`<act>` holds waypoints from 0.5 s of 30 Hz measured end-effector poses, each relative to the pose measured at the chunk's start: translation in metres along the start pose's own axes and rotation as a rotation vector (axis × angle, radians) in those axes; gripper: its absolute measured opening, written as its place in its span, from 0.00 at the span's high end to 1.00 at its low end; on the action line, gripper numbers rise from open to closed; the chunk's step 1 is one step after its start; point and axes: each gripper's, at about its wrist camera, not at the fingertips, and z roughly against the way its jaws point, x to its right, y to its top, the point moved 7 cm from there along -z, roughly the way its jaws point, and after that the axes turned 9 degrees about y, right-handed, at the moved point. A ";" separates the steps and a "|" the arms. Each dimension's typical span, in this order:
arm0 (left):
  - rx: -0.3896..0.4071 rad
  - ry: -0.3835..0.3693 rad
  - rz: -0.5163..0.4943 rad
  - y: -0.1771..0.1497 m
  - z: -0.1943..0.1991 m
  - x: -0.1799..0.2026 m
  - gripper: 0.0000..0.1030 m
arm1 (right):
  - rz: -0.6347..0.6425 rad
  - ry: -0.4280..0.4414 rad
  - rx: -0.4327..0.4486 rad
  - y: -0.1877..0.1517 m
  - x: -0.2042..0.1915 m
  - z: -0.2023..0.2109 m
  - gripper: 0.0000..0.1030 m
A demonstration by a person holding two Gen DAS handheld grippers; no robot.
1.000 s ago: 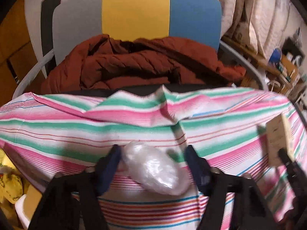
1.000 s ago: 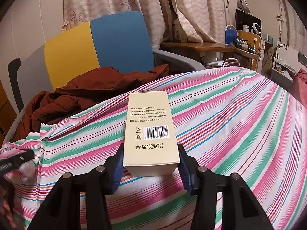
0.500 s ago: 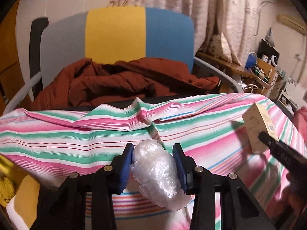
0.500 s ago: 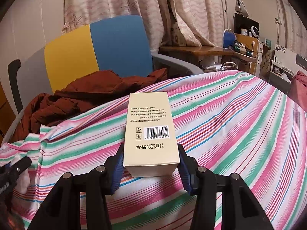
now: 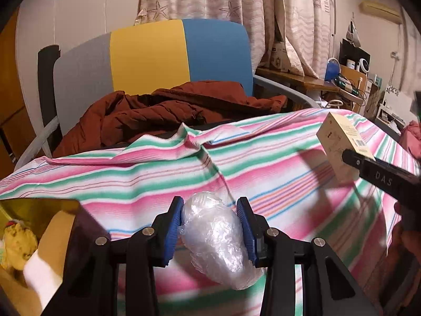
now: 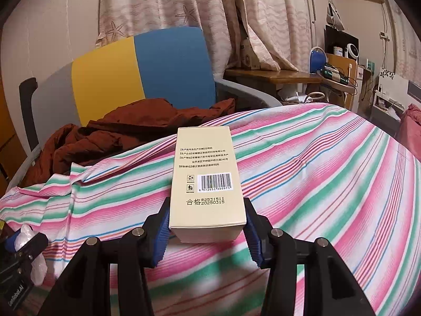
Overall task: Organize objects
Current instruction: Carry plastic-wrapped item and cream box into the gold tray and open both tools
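A: Your left tool [image 5: 212, 222] has its blue pads pressed against both sides of the crinkled clear-plastic-wrapped bundle [image 5: 218, 239], above the pink, green and white striped cloth [image 5: 163, 173].

B: And your right tool [image 6: 206, 230] is clamped on the cream cardboard box with a barcode [image 6: 208, 179], over the same cloth, near the rust-brown jacket [image 6: 110, 134].

A lived-in home bedroom: starfish-print curtains [image 6: 168, 8], a striped bedsheet [image 6: 315, 163], a jacket [image 5: 163, 115] dumped on a chair [image 5: 147, 52], and a cluttered wooden desk [image 6: 268, 75].
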 end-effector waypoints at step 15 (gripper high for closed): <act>0.085 -0.038 -0.135 -0.027 0.055 0.024 0.59 | 0.026 0.040 -0.003 -0.026 -0.025 0.039 0.51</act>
